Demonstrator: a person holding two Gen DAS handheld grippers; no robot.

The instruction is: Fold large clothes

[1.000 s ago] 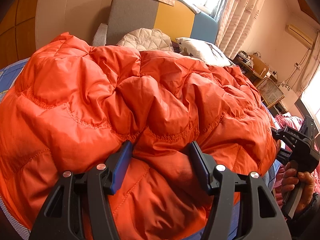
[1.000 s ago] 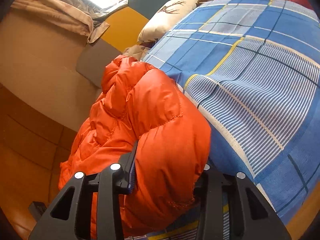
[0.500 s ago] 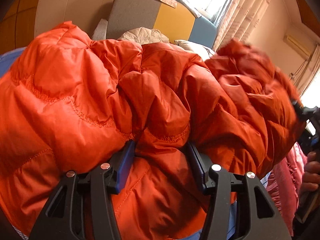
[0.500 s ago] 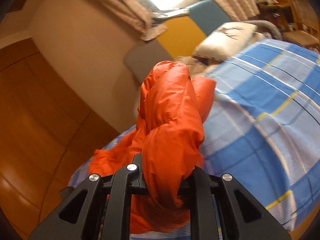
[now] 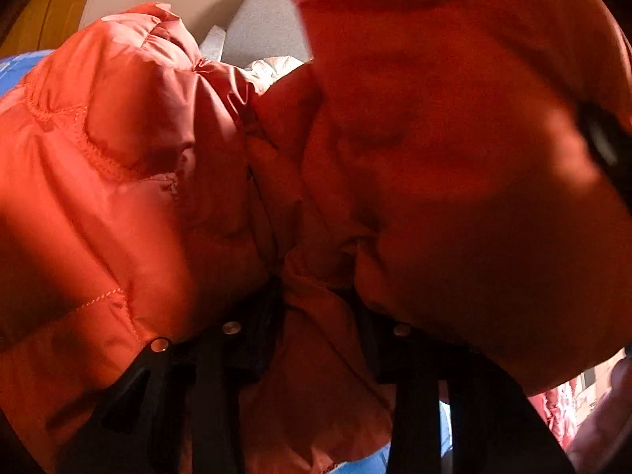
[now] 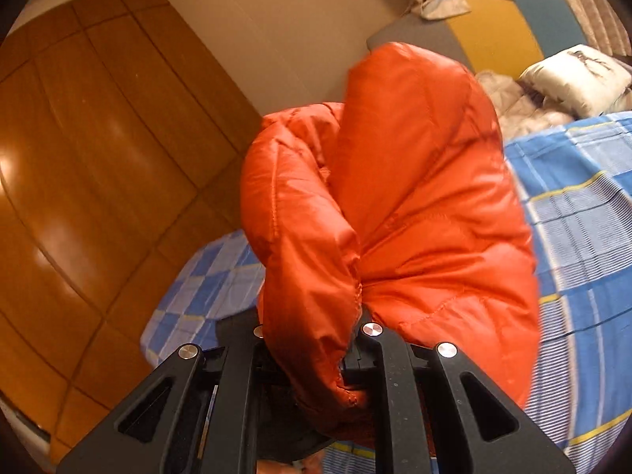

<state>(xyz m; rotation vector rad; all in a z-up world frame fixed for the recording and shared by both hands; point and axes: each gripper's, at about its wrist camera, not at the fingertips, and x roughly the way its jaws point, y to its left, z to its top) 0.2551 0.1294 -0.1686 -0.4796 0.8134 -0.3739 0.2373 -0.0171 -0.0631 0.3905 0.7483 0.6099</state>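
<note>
One puffy orange down jacket (image 6: 414, 213), shiny quilted nylon with stitched seams, bunched into fat rounded folds over the bed (image 6: 584, 237) with its blue checked sheet. Two hand-held grippers, black plastic, both on the jacket. Left hand-held gripper (image 5: 316, 308): jaws closing, partly apart, a thick wad of orange fabric between them. Right hand-held gripper (image 6: 312, 359): jaws nearly together, clamped on a pinched fold, jacket lifted and hanging up from it. One white printed pillow (image 6: 576, 75) by the headboard.
</note>
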